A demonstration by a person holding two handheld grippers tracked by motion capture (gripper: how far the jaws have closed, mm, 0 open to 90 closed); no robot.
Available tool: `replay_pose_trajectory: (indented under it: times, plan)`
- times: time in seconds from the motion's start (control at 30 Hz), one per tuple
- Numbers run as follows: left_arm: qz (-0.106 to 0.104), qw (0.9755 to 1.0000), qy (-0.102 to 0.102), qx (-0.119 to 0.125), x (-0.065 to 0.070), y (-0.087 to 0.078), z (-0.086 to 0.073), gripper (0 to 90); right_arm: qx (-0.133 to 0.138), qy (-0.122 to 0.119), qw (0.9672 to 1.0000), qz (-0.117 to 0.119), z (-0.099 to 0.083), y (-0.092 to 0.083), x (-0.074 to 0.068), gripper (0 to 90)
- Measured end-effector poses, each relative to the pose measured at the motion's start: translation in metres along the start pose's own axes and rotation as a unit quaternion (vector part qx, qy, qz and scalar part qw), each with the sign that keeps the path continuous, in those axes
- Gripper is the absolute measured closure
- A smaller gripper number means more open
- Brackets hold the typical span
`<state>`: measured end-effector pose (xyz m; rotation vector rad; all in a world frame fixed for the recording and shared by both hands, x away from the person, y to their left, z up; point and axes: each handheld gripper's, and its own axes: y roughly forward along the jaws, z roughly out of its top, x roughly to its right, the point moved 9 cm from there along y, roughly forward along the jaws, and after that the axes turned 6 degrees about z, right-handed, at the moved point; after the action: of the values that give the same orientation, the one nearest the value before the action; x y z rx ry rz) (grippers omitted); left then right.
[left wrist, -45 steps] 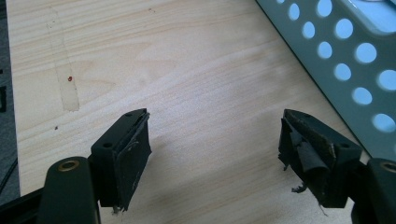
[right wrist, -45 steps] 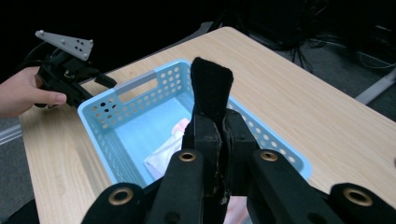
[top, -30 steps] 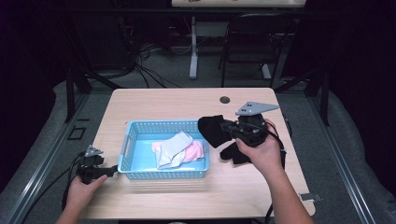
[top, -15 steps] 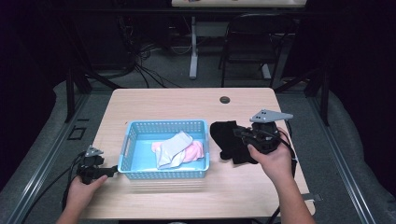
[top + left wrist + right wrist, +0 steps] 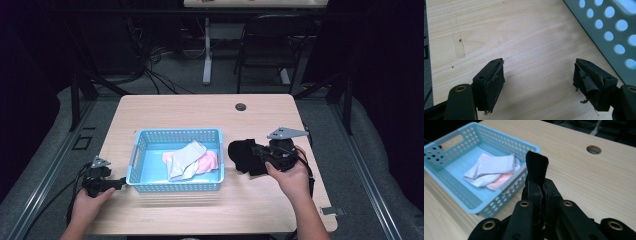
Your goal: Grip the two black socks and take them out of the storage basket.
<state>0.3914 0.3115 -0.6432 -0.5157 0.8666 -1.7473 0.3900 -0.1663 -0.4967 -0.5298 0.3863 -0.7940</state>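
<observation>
high view: right gripper (image 5: 261,156) clamps a black cloth (image 5: 243,155) on the table (image 5: 200,107), beside the blue basket (image 5: 175,186); left gripper view: left gripper (image 5: 539,82) jaws wide apart, empty, over bare wood.

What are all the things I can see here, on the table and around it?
Basket: one, light blue, perforated, left-centre of table.
Socks: a small pile, white and pink, inside basket.
Black cloth: one, right of basket, pinched in right claw.
Table: one, light wood.
Cable hole: one, dark, far side of table.
Chair: one, black, behind table.
Left claw: black, jaws apart, empty, beside basket's left end.
Right claw: black, shut on cloth.
Hands: two, at near edge, left hand, right hand.
</observation>
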Motion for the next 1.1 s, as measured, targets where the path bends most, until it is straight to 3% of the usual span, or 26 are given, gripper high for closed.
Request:
replay_pose_trajectory:
  times: [0.23,0.5,0.63,0.7,0.93,1.1]
  plan:
    - [0.0,1.0,0.0,-0.001,0.0,0.0,0.0,24.7,-0.02,0.047,0.9982,-0.032,-0.032,0.018,0.037,86.3]
    - [0.001,1.0,-0.002,0.0,-0.001,0.0,0.0,24.7,-0.041,0.114,0.9909,-0.058,-0.069,0.032,0.078,85.1]
    - [0.001,1.0,-0.002,-0.005,-0.001,0.002,0.0,24.7,-0.052,0.119,0.9891,-0.069,-0.077,0.037,0.084,82.0]
    - [0.003,1.0,-0.004,-0.007,-0.002,0.003,-0.001,24.7,-0.053,0.121,0.9879,-0.081,-0.079,0.041,0.089,74.1]
    - [0.006,1.0,-0.005,-0.002,-0.003,0.001,0.0,24.7,-0.047,0.109,0.9857,-0.119,-0.082,0.039,0.094,58.6]
    - [0.006,1.0,-0.008,0.001,-0.003,0.001,0.001,24.7,-0.033,0.112,0.9853,-0.125,-0.082,0.034,0.094,54.4]
